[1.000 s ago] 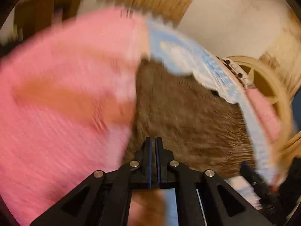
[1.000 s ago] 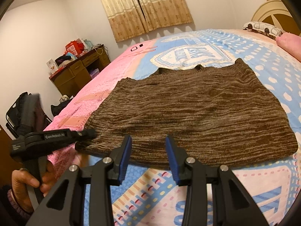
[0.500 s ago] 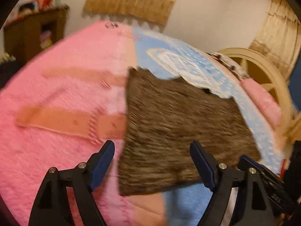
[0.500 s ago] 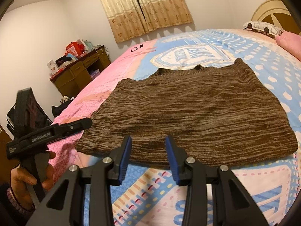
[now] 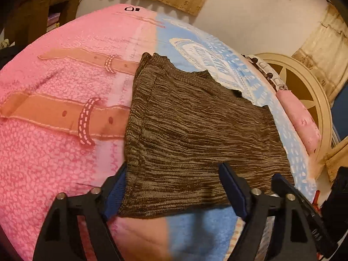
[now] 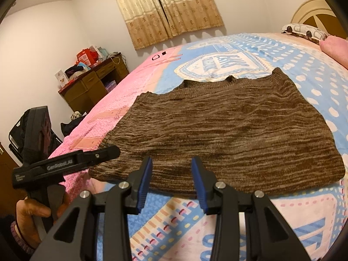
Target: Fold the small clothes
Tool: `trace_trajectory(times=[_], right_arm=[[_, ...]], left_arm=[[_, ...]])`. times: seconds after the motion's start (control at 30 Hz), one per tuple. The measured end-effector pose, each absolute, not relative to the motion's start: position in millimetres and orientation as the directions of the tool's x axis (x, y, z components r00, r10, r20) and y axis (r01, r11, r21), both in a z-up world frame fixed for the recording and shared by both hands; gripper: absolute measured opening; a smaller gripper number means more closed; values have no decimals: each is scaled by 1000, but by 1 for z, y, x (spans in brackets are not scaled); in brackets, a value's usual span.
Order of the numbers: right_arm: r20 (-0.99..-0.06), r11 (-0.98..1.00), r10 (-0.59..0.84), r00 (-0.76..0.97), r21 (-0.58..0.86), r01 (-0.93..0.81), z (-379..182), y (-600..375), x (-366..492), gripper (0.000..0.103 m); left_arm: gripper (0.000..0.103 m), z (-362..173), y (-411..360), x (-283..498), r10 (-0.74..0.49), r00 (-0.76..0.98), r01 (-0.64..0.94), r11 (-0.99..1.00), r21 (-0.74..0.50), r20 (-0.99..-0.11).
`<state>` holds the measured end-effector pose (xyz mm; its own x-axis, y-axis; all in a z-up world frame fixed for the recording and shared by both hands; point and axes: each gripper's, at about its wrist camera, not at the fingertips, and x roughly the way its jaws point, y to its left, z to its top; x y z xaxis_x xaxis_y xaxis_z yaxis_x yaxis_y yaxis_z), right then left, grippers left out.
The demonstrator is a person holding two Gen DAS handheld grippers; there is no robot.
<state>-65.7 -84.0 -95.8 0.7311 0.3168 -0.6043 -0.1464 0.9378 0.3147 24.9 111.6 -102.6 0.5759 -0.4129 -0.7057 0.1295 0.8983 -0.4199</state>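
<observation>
1. While the brown knitted garment (image 6: pixel 235 130) lies flat on the bed's pink and blue blanket (image 5: pixel 54 152), filling mid-frame, both tools hover at its near hem.
2. Left tool (image 5: pixel 171 189): spread wide, its jaws having just narrowed a little, the garment's lower-left corner showing between them, not pinched.
3. Right tool (image 6: pixel 171 180): partly spread, gripping nothing, above the hem.
4. A hand (image 6: pixel 32 217) holds the left tool at lower left.

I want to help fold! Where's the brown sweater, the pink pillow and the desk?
brown sweater (image 6: pixel 239 134), right wrist view, middle of the knit.
pink pillow (image 5: pixel 302 121), left wrist view, middle of its side.
desk (image 6: pixel 91 87), right wrist view, drawer front.
</observation>
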Motion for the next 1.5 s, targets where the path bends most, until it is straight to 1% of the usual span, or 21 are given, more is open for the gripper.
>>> trace_trajectory(times=[0.03, 0.1, 0.17, 0.27, 0.3, 0.33, 0.37, 0.43, 0.5, 0.53, 0.67, 0.73, 0.83, 1.03, 1.2, 1.3, 1.37, 1.4, 1.43, 1.47, 1.5], right_arm=[[-600, 938, 317, 734, 314, -149, -93, -84, -64, 42], [-594, 940, 316, 740, 304, -157, -88, -84, -62, 42], [-596, 939, 325, 734, 298, -173, -84, -81, -54, 42], [-605, 932, 350, 715, 298, -205, -72, -71, -27, 42], [-609, 928, 364, 705, 298, -221, -67, -66, -15, 44], [-613, 915, 400, 681, 313, -255, -61, -56, 3, 50], [-613, 903, 427, 665, 332, -274, -59, -49, 16, 54], [-619, 881, 472, 628, 364, -304, -55, -27, 50, 59], [-643, 861, 509, 573, 379, -340, -61, -5, 77, 61], [-670, 866, 499, 550, 357, -351, -66, 10, 93, 61], [-762, 888, 419, 493, 232, -396, -91, 59, 135, 61], [-779, 890, 414, 471, 238, -389, -101, 68, 145, 60], [-792, 893, 400, 461, 224, -389, -112, 76, 147, 58], [-794, 898, 388, 468, 209, -388, -115, 67, 146, 54], [-803, 911, 357, 477, 188, -366, -111, 70, 151, 56], [-826, 912, 306, 474, 111, -394, -120, 87, 154, 57], [-833, 912, 246, 496, 26, -410, -124, 97, 153, 50], [-836, 917, 218, 503, -1, -400, -125, 98, 154, 31], [-837, 922, 198, 509, -16, -386, -125, 96, 156, 20], [-842, 925, 224, 491, 24, -380, -125, 90, 160, 19], [-845, 925, 234, 481, 42, -376, -124, 86, 162, 15]], left_arm=[[43, -103, 115, 24, -405, 582, 114, 899, -422, -705], [15, -109, 131, 27, -407, 589, 39, 877, -478, -698], [15, -114, 144, 29, -456, 584, 12, 832, -554, -672], [15, -111, 140, 24, -441, 614, 25, 840, -543, -655], [14, -109, 139, 21, -445, 625, 26, 833, -553, -641], [13, -105, 139, 18, -458, 647, 35, 817, -576, -610], [13, -100, 137, 14, -461, 665, 50, 813, -580, -588], [12, -91, 131, 6, -453, 692, 81, 823, -563, -562], [12, -85, 128, 4, -450, 711, 99, 825, -556, -541], [12, -83, 128, 5, -454, 711, 103, 822, -559, -536], [12, -88, 129, 7, -446, 704, 97, 831, -547, -553], [12, -91, 127, 13, -437, 695, 90, 840, -535, -571], [12, -93, 127, 19, -414, 676, 60, 855, -515, -610], [12, -103, 131, 29, -397, 651, 14, 859, -512, -647], [13, -110, 134, 30, -386, 637, -5, 863, -505, -667], [13, -113, 135, 32, -381, 629, -10, 868, -497, -678], [12, -115, 137, 32, -383, 624, -16, 866, -501, -681], [12, -116, 138, 32, -385, 622, -16, 864, -503, -682], [12, -116, 139, 32, -386, 620, -15, 864, -503, -683], [12, -116, 139, 32, -387, 620, -13, 864, -503, -682], [13, -117, 139, 33, -388, 620, -11, 865, -502, -682]])
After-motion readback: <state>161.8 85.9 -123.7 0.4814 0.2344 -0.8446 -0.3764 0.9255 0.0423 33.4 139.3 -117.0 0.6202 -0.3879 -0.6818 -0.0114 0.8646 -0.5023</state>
